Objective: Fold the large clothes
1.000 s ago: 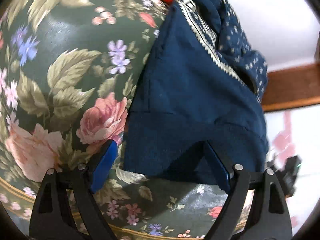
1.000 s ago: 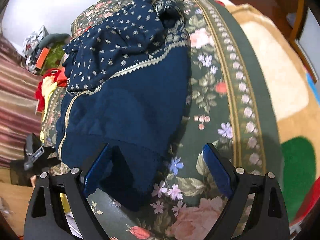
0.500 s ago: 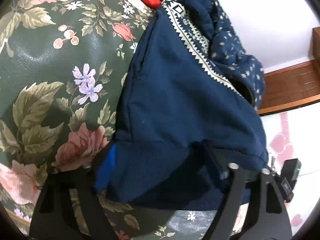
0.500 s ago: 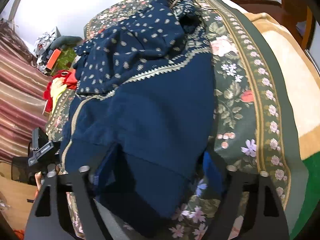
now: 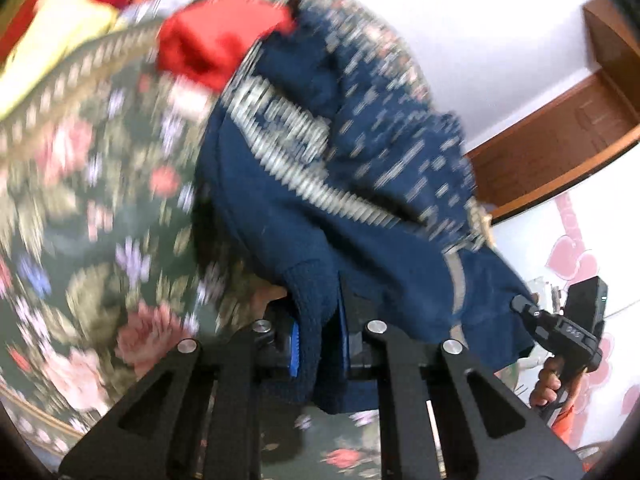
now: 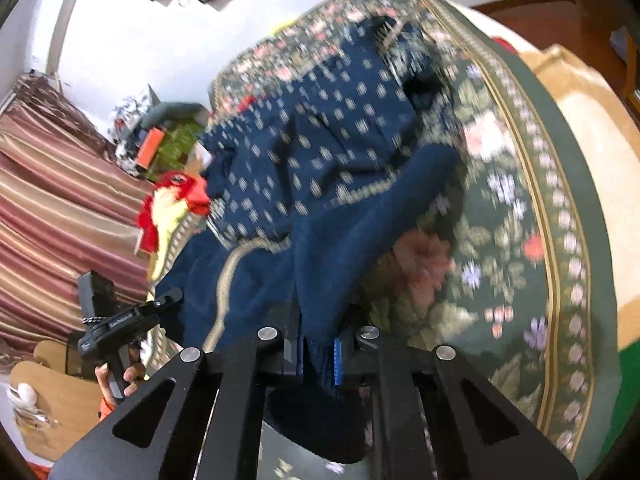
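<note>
A large navy sweater [image 5: 320, 216] with a cream zigzag band and a dotted upper part lies on a dark green floral bedspread [image 5: 80, 200]. My left gripper [image 5: 318, 344] is shut on the ribbed hem at one corner and holds it lifted. My right gripper [image 6: 316, 354] is shut on the hem at the other corner of the sweater [image 6: 320, 200], also lifted off the bedspread [image 6: 500, 240]. Each gripper shows at the edge of the other's view. Both views are motion-blurred.
A red garment [image 5: 216, 44] and a yellow one [image 5: 52, 40] lie beyond the sweater. Striped curtains [image 6: 60, 216] hang on the left. A wooden skirting [image 5: 560, 144] runs along the white wall. A beige blanket [image 6: 592, 160] lies at the bed's right.
Both grippers have closed on the sweater's hem corners and lifted them. The views have swung upward and the hem now hangs off the bedspread.
</note>
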`<state>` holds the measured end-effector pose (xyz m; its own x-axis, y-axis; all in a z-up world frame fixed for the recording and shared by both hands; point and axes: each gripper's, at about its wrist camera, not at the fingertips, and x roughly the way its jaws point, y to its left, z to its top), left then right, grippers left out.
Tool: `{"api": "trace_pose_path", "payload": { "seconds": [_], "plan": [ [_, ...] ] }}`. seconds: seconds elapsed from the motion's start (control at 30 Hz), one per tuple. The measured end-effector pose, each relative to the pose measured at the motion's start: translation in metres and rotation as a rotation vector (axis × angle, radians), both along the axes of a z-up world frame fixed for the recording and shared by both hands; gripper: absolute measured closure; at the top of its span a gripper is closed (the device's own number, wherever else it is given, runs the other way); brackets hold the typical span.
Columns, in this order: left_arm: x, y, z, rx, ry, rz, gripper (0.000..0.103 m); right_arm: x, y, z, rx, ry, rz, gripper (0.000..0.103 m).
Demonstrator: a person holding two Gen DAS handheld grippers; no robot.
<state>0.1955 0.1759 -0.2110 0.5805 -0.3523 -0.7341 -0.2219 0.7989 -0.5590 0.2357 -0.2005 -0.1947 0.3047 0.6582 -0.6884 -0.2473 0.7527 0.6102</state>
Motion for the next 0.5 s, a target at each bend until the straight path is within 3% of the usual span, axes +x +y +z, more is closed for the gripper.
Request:
{"api": "trace_pose_path", "payload": {
  "seconds": [0.3, 0.5],
  "plan": [
    [0.055, 0.020, 0.098, 0.079, -0.208, -0.003, 0.090, 0.059, 0.011, 0.067, -0.021, -0.211, -0.044, 0.096],
    [0.109, 0.034, 0.121, 0.146, -0.232, 0.054, 0.090, 0.120, 0.003, 0.082, -0.010, -0.250, -0.127, 0.096]
  ]
}}
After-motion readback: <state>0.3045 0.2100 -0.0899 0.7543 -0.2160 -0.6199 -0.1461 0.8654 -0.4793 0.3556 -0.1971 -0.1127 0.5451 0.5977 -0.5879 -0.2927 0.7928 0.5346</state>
